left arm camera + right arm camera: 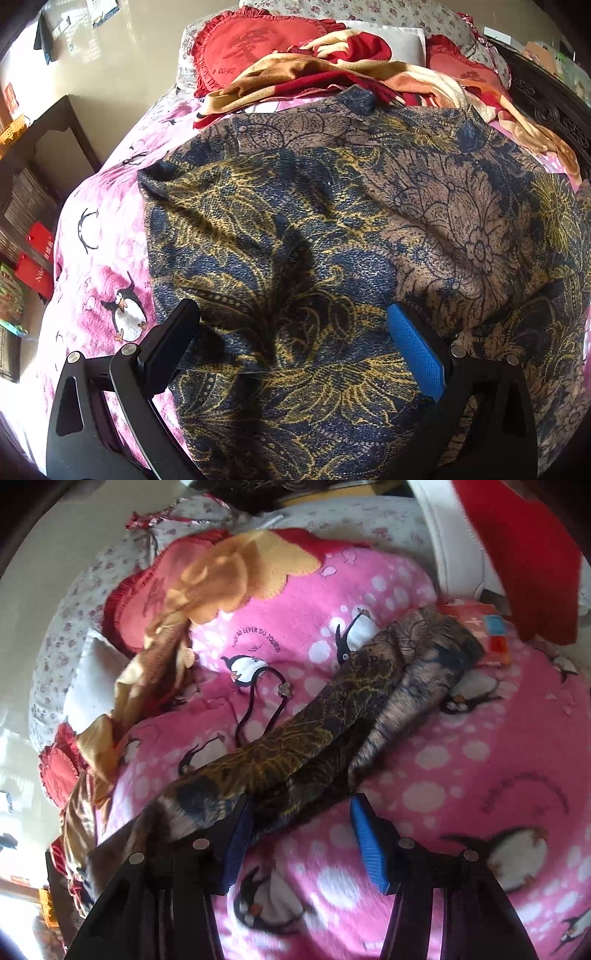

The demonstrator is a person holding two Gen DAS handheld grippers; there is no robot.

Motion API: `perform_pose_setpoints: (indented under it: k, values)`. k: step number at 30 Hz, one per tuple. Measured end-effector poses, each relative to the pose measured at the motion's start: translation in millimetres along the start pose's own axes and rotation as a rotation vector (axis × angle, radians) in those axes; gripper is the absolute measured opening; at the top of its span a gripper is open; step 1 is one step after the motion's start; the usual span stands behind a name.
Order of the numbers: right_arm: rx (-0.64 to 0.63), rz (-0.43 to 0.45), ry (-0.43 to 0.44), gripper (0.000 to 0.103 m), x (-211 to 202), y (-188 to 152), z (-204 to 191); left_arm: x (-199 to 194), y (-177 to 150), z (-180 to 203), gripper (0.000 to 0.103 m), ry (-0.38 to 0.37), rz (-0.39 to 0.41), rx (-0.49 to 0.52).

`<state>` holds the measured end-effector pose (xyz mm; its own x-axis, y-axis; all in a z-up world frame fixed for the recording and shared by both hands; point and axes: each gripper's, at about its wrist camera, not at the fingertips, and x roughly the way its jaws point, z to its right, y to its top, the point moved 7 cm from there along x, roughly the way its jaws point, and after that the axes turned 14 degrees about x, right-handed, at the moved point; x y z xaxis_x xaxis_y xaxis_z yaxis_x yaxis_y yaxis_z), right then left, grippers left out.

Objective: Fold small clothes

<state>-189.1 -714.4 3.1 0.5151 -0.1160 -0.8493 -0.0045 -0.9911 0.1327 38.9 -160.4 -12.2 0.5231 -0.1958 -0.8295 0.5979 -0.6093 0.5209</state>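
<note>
Both grippers are spread wide with nothing pinched. The left gripper (pixel 293 334) hovers right over the patterned garment (pixel 332 229), which is spread on the pink penguin blanket (pixel 99 236). The right gripper (pixel 301 825) has a bunched sleeve-like part of it just ahead of its fingers. I'd grab a clean edge, not a wrinkle. The garment's near hem is cut off and the right view is blurry. Way beyond: red heart pillows (pixel 240 48).

Blue-gold-brown floral garment (pixel 332 229) on pink penguin-print blanket (pixel 461 760).
</note>
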Motion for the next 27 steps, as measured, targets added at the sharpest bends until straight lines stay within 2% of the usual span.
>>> perform_pose_setpoints:
  k: [4, 5, 6, 7, 8, 11, 14, 18, 22, 27]
  values:
    - [-0.033, -0.006, -0.042, 0.055, 15.1, 4.9, -8.2, 1.2, 1.5, 1.9, 0.102, 0.001, -0.005, -0.004]
    - [-0.054, -0.009, -0.046, 0.051, 18.0, 4.7, -11.0, 1.3, 1.5, 2.4, 0.102, 0.001, -0.006, -0.005]
    - [-0.078, -0.007, -0.038, 0.024, 19.9, 4.2, -14.5, 0.9, 1.2, 2.9, 0.102, 0.001, -0.006, -0.004]
    - [-0.084, -0.01, -0.005, 0.008, 20.6, 3.6, -16.6, 0.2, 1.0, 3.6, 0.102, 0.0, -0.007, -0.001]
    - [-0.072, -0.007, 0.017, 0.004, 18.7, 2.7, -16.4, -0.9, 0.7, 4.1, 0.102, 0.0, -0.006, 0.003]
    - [-0.079, 0.099, 0.088, 0.004, -13.7, 2.2, -18.3, -6.4, 0.0, 0.6, 0.102, 0.012, 0.005, 0.017]
    - [-0.12, 0.205, 0.188, 0.004, -70.4, -0.3, -25.3, -12.0, -0.8, -9.0, 0.102, 0.022, 0.024, -0.006]
    - [-0.147, 0.316, 0.276, 0.004, -154.1, -9.2, -25.2, -16.9, -4.0, -19.8, 0.102, -0.001, 0.03, -0.062]
    - [-0.204, 0.341, 0.338, 0.004, -203.2, -28.7, -42.0, -25.0, -6.0, -25.1, 0.102, -0.006, 0.049, -0.073]
    - [-0.426, 0.323, 0.383, 0.004, -238.9, -86.0, -105.2, -39.6, -7.6, -35.7, 0.102, -0.01, 0.08, -0.095]
